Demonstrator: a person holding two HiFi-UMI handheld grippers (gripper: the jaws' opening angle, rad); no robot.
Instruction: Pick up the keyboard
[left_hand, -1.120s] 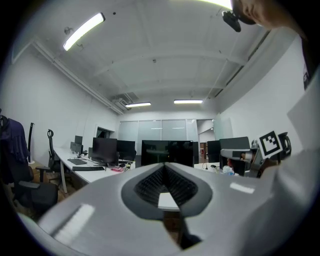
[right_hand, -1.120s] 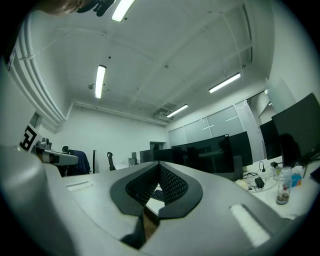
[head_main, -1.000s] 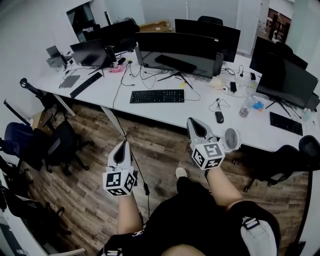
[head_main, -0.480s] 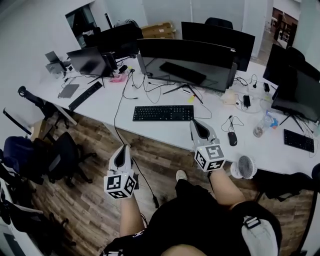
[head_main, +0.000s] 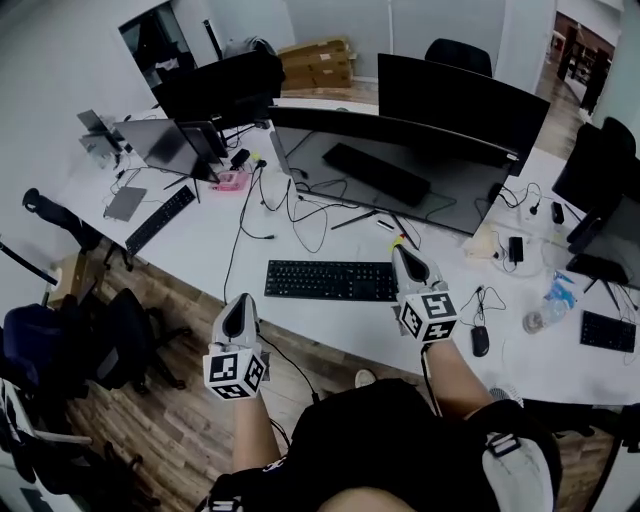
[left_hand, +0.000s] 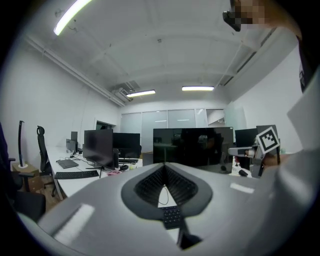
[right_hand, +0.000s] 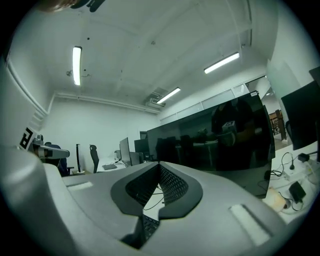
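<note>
Now we hold both claws clenched, empty; the keyboard (head_main: 331, 281) lies mid-frame on the table (head_main: 205, 248), long axis left-right, its right end by the right claw (head_main: 405, 256), left claw (head_main: 239, 306) farther

The room is bright from long ceiling lights (left_hand: 198, 88). Both gripper views bend round, with black corners. Close parts look blurry.

Wide dark monitor (head_main: 420, 175) on white desk (head_main: 210, 255); mouse (head_main: 480, 341) and bottle (head_main: 546, 310) at right
</note>
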